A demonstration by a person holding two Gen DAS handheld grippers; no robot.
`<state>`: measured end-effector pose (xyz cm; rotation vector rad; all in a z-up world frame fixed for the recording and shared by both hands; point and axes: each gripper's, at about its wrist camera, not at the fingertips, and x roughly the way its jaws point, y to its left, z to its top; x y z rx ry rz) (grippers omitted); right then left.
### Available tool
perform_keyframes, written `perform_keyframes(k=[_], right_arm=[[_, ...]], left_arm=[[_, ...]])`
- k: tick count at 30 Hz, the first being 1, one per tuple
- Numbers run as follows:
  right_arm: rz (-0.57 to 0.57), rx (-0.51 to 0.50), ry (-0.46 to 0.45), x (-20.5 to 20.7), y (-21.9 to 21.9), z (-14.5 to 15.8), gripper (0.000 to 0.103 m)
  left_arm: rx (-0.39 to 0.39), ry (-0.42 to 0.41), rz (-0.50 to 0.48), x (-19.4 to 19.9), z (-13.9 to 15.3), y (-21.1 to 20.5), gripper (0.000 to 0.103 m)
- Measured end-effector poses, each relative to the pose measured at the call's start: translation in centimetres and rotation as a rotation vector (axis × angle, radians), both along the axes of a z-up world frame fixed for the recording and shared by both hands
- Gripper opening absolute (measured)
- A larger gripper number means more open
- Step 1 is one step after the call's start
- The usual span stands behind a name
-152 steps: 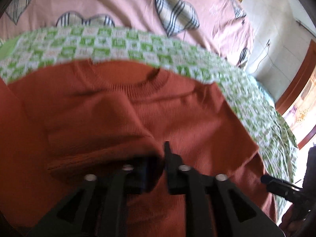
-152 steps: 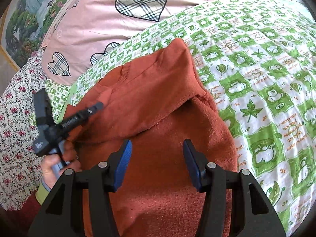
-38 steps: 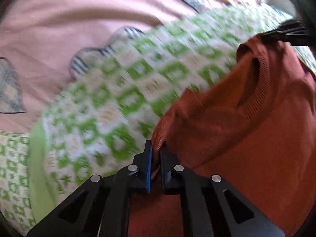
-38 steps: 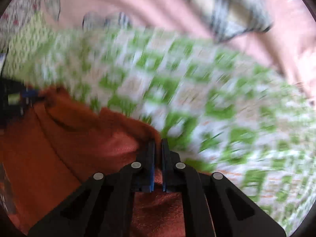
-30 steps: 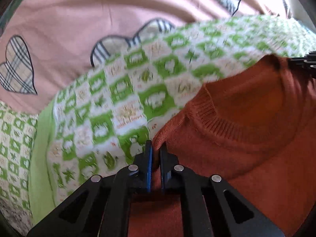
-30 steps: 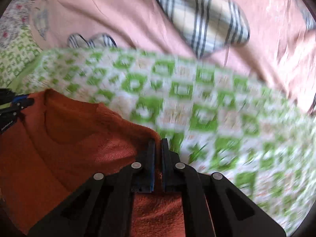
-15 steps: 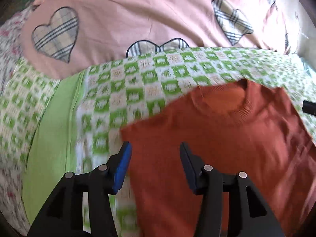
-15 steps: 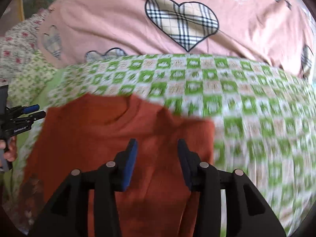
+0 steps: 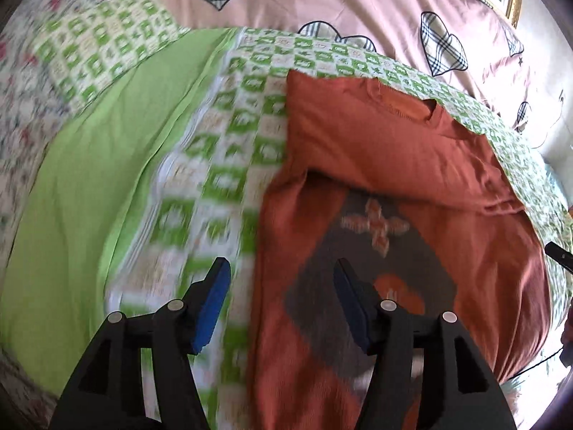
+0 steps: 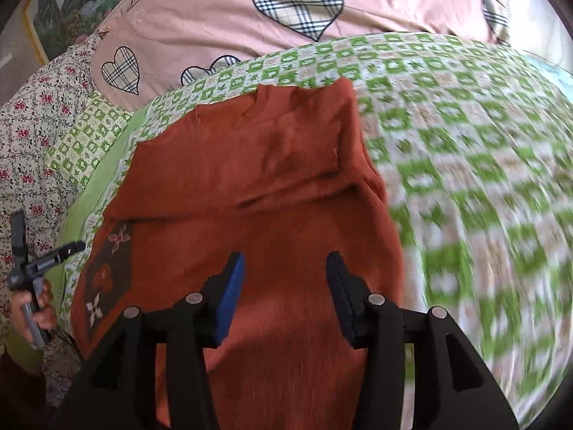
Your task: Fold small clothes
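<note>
Left gripper point(image 9: 281, 295) and right gripper point(image 10: 284, 288): jaws just opening, both released, nothing between the pads. Rust-orange sweater point(image 10: 272, 186) lies flat on the green-checked bedsheet point(image 10: 447, 114), neckline at 12 o'clock. Pink heart-patterned quilt point(image 10: 222, 18) lies beyond.

I see a rust-orange sweater point(image 10: 272, 165) with a dark grey-brown diamond patch point(image 9: 372, 272) carrying a pale cross-shaped motif and an orange heart; the patch is blurred, so I may be misreading its motifs. The sweater lies on a bedspread point(image 10: 447, 114) checked in green and white, with a plain lime-green band point(image 9: 93, 193) along one side. Behind it I see a dusty-pink duvet point(image 10: 200, 10) with black-outlined plaid hearts in beige, black and white. A cream fabric with small red flowers point(image 10: 32, 136) sits at the left. My left gripper point(image 9: 281, 297) and right gripper point(image 10: 284, 288) are black with blue pads.
</note>
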<state>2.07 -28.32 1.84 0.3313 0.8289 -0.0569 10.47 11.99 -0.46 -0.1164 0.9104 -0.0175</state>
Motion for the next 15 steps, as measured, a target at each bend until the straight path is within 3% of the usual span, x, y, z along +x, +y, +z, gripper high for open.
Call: perform_keyframes(k=[7,15], right_arm=[[-0.02,0.005,-0.037,-4.0,0.6,0.7,0.054],[-0.018,0.017,-0.028,-7.7,2.0,-0.7,0.056]], left_arm=[[-0.058,-0.005,0.011,-5.6,-0.7,0.5,0.065],[-0.067,0.027,-0.016,-9.3,-2.1,0.7,0.066]])
